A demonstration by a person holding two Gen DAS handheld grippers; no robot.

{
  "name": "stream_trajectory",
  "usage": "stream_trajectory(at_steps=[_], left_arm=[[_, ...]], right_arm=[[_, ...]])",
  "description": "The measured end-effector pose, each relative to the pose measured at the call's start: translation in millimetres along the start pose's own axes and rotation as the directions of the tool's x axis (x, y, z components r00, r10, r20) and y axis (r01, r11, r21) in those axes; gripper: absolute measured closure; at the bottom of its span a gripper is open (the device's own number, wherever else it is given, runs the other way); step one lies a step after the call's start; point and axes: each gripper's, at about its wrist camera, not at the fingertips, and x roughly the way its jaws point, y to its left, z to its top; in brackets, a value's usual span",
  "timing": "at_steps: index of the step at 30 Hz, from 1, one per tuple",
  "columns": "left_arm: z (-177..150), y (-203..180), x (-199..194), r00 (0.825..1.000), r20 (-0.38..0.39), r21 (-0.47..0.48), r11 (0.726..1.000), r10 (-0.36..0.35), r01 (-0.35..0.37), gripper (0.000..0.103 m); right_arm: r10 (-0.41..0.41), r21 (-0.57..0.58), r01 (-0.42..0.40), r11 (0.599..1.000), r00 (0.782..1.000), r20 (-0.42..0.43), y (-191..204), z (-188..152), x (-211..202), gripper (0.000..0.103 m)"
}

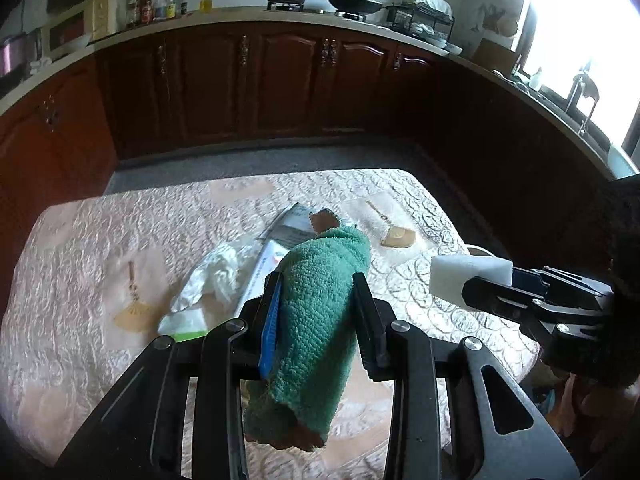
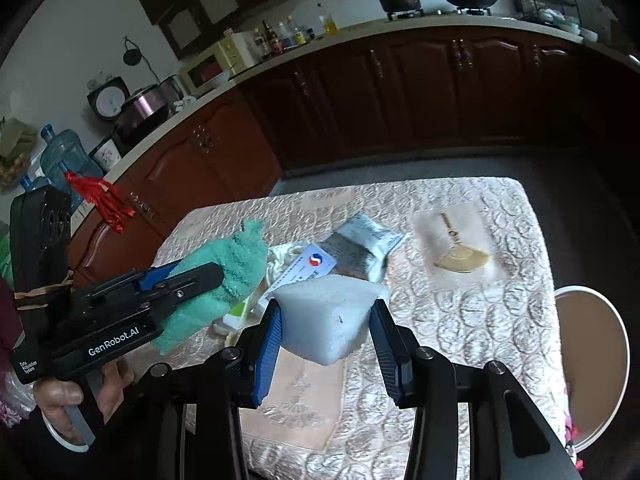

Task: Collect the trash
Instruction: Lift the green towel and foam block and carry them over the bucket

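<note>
Both claws loaded above the table, trash ahead of and below them.

The left claw (image 1: pixel 316 304) pinches a rolled green towel (image 1: pixel 320 300), long axis along its fingers; the right claw (image 2: pixel 326 328) squeezes a white foam block (image 2: pixel 328 316). Crumpled tissue (image 1: pixel 218 272) and wrappers (image 2: pixel 360 240) lie on the table (image 1: pixel 80 260), nearer the left claw, partly hidden; probably paper packets.

Daylight blows out the bright window (image 1: pixel 580 20) at upper right, glaring. The dark wooden cabinets (image 1: pixel 256 80) sit dim. Fisheye bends the edges, with black corners and soft focus throughout.
</note>
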Motion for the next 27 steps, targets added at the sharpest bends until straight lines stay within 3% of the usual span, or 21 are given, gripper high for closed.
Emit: stream_trajectory(at_steps=[18,27], left_arm=[[26.6,-82.7,25.4,1.0,0.016,0.138,0.99,-0.022,0.02,0.072],[29.7,-122.4,44.9,0.998,-0.004,0.181,0.981,-0.063,0.063,0.072]], right_arm=[[-0.096,0.083,0.091,0.992,0.993,0.064,-58.5,0.1,-44.6,0.061],[-0.153,0.143,0.143,0.979,0.986,0.067,-89.3,-14.8,-63.0,0.061]])
